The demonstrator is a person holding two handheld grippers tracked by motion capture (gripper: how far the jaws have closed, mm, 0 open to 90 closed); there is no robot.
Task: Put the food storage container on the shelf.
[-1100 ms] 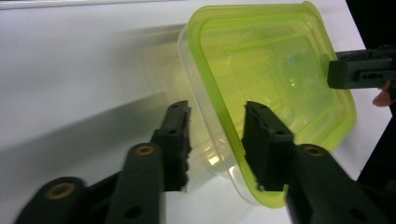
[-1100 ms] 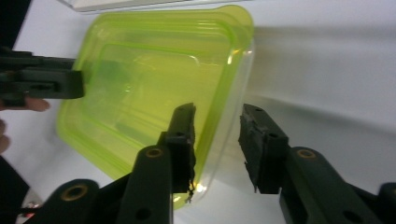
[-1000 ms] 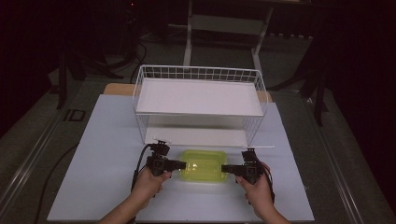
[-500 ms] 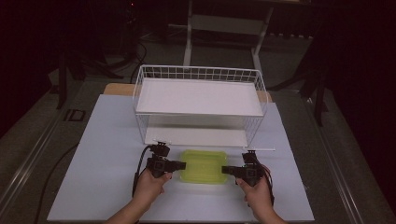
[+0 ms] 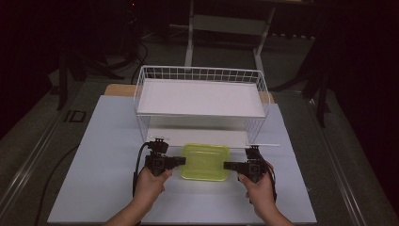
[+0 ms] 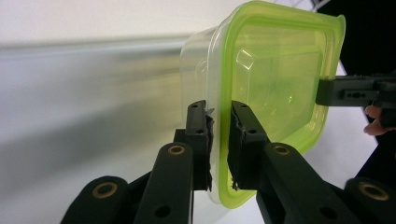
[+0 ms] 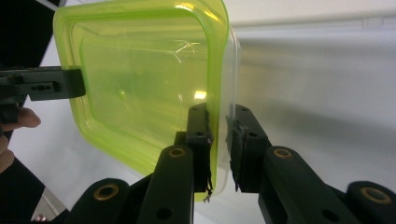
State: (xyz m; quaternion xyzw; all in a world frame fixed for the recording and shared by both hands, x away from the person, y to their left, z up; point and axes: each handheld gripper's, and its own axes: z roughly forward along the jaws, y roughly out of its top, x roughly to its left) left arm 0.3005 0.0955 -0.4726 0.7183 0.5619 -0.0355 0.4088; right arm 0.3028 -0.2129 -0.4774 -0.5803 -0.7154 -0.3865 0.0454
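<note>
Left gripper view: both grippers (image 6: pixel 218 135) (image 7: pixel 220 140) clamped on unlabelled green-lidded container (image 6: pixel 275 70).

You're looking at a square box of clear, glossy plastic (image 6: pixel 198 70) under a translucent lime-green plastic lid (image 5: pixel 205 162) that is smooth and catches highlights. Your two grippers (image 5: pixel 175 162) (image 5: pixel 230 165) have matt black plastic jaws with brass-coloured rivets, and their pads look rough-edged. The white wire rack (image 5: pixel 200 75) is thin coated metal carrying a matt white shelf board (image 5: pixel 200 96). The pale table sheet (image 5: pixel 108 155) looks matt and smooth.
</note>
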